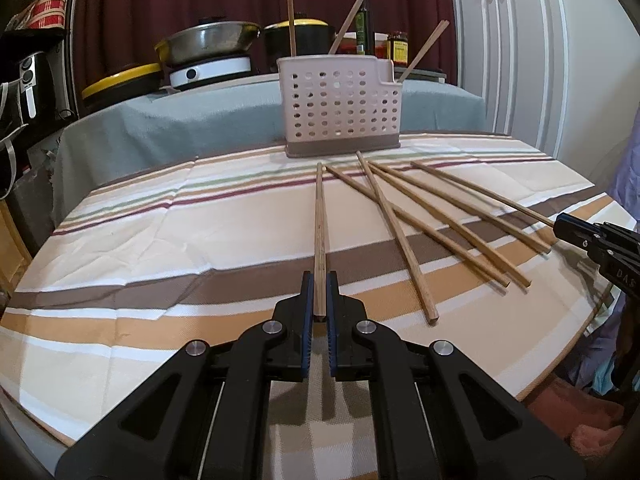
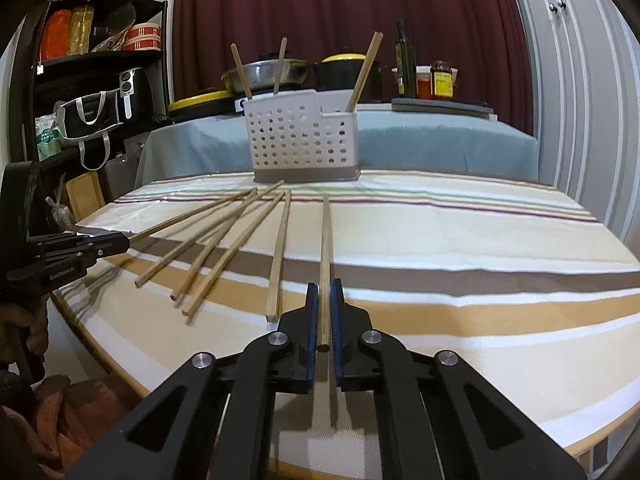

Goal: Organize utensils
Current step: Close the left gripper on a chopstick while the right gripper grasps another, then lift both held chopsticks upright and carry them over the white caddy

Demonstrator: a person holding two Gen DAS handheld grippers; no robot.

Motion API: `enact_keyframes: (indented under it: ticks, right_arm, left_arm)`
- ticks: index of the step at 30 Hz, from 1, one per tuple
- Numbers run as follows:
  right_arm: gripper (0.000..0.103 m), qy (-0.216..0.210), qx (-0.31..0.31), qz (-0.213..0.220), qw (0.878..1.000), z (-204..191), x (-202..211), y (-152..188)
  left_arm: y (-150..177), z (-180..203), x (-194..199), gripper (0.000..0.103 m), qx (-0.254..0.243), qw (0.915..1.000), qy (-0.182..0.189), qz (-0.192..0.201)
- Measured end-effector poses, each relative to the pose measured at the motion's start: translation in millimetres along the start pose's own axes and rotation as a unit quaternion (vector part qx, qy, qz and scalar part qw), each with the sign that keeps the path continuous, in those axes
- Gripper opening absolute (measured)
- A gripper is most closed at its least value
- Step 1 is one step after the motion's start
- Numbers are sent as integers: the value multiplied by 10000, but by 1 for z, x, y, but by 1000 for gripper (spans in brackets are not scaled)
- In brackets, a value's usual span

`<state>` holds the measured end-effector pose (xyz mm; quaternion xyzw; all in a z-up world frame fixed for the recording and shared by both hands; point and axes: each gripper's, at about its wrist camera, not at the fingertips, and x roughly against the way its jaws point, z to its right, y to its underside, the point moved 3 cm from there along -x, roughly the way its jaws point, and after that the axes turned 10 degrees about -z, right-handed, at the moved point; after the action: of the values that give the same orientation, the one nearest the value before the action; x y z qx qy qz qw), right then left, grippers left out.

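On the striped tablecloth (image 1: 160, 216) in front of us, six loose chopsticks lay fanned before the perforated utensil caddy (image 1: 340, 106), which stood upright at the far edge of the cloth with three chopsticks already leaning inside it. Our left gripper (image 1: 320, 300) had its jaws drawn in around the near end of the leftmost chopstick (image 1: 320, 216); the blue pads sat right against the wood, so we judged it gripped or on the point of being gripped. Our right gripper (image 2: 325, 312) bracketed the rightmost chopstick (image 2: 325, 248) the same way, its butt end showing between the pads with slivers of gap on either side, so we could not tell whether that grip was firm. Four chopsticks (image 2: 224, 248) lay between the two, some crossing. We judged the step to be a paired pick-up, with most of the sorting left. The next move called for lifting both sticks clear, tipping them upright, and lowering them tip-first into the caddy's open top without knocking the ones already standing there.
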<state>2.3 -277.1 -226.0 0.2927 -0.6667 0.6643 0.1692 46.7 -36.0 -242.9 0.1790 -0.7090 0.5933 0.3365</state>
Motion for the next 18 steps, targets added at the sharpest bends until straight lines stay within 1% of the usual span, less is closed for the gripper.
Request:
enact_keyframes:
  ticks: [5, 9, 14, 18]
  right_arm:
    - [7, 72, -15, 166, 9998, 0, 13, -12]
    - [7, 162, -18, 330, 9993, -1, 27, -24]
    - [7, 263, 5, 609, 9978, -5, 49, -47]
    - [7, 313, 18, 821, 9961, -8, 67, -64]
  left_arm:
    - [-9, -1, 17, 7, 8, 9998, -54, 197]
    - [-21, -5, 39, 7, 34, 9990, -113, 432]
    - [-35, -12, 65, 7, 109, 9975, -153, 684]
    - [-52, -16, 87, 7, 145, 9951, -178, 963]
